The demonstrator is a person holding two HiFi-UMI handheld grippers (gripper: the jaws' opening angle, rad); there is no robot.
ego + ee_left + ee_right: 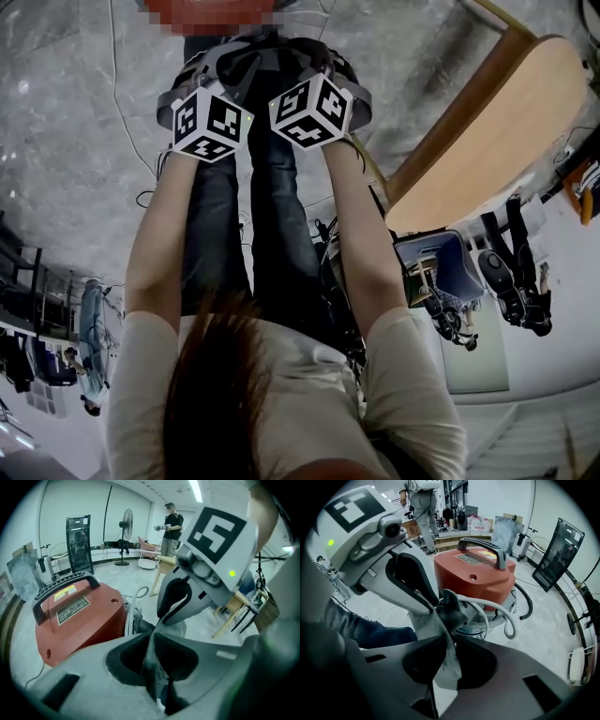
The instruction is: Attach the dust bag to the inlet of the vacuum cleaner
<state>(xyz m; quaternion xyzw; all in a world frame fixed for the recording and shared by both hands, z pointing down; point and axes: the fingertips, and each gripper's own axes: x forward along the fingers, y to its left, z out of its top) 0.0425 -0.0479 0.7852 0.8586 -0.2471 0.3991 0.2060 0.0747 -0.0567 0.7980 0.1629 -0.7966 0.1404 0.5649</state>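
Floor [553,634]: spreading grey and marbled through a bright workshop hall; carrying the red vacuum cleaner [473,571] out in its open middle, well away from any edge.
Dust bag [425,627]: hanging as limp grey cloth just beside the near side of the vacuum cleaner, being stretched between both tools.
Left tool [152,644]: standing nearly closed, pinching a fold of the dust bag.
Right tool [450,641]: standing nearly closed too, gripping the same cloth right beside the other tool.
Inlet [449,611]: seemingly the black fitting sticking out of the vacuum cleaner; sitting just behind the cloth, showing no bag collar seated over it yet.
Progress: looking early to middle; holding the bag up at the inlet already; still needing to open the mouth, slip it over and secure it.
In the way: grey hose [485,602] looping round the inlet; slack cloth hiding the mouth of the bag.
Around: wooden counter [487,131] standing off to the right; fan [127,520] and a person [172,524] standing far back, well apart.
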